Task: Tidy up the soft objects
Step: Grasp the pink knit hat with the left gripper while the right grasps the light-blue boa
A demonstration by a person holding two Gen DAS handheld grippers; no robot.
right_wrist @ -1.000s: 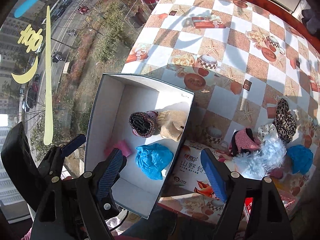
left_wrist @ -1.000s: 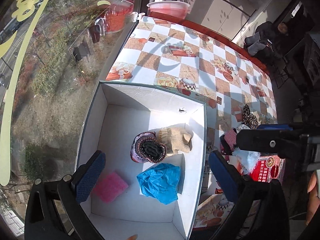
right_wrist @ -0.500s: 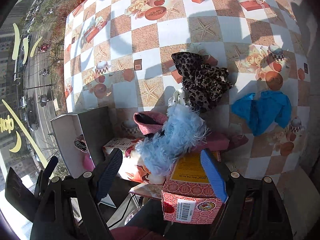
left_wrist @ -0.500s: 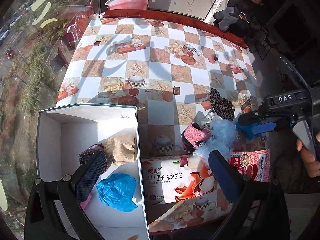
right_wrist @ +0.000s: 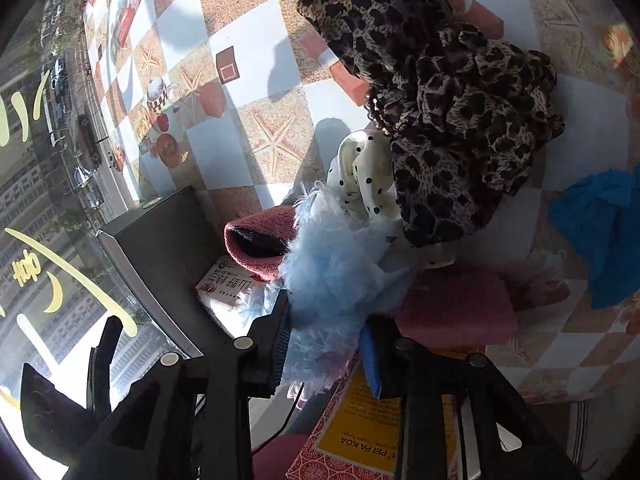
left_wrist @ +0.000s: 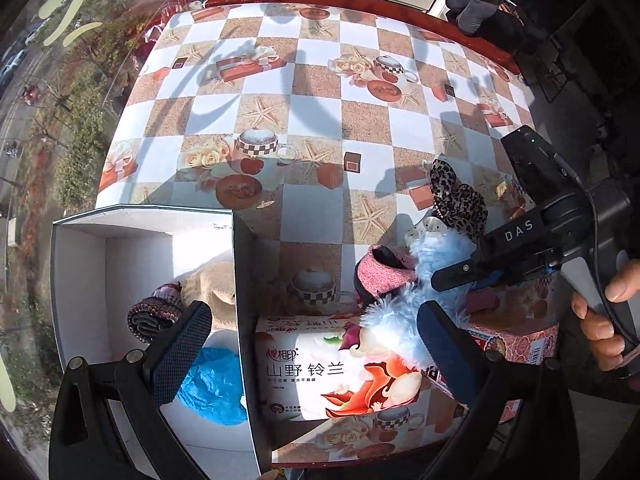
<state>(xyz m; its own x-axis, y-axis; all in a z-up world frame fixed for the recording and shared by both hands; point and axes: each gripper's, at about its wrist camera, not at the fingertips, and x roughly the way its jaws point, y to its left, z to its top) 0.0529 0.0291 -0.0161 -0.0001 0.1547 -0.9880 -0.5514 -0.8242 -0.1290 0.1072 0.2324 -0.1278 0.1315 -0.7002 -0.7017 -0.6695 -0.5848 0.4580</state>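
At the far left of the left wrist view stands a white open-topped cardboard box (left_wrist: 80,280) on the near edge of the desk (left_wrist: 312,120), which is covered in a brown-and-white checked cloth printed with starfish and teacups. Inside the box lie a dark striped knitted roll (left_wrist: 150,316), a beige plush piece (left_wrist: 212,284) touching it, and a crumpled bright blue cloth (left_wrist: 216,388) nearer the camera. The left tongs (left_wrist: 312,360) hang above the box's right wall, spread wide with nothing between the pads. Just right of the box lies a flat tissue pack with red flowers and Chinese print (left_wrist: 340,372). Beside it sits a pink knitted sock-like piece (left_wrist: 380,276), and against that a fluffy pale blue fur piece (right_wrist: 340,264). The right tongs (right_wrist: 326,344) are pinching this blue fur, its strands bulging out between the pressed pads; a hand (left_wrist: 608,320) grips the handle. Behind the fur lie a white cloth with black dots (right_wrist: 364,176) and a ruffled leopard-print fabric (right_wrist: 460,112). Below is a pink flat sponge-like pad (right_wrist: 456,304), resting on a red-and-yellow patterned carton (right_wrist: 360,428). At far right lies another blue cloth (right_wrist: 600,224).
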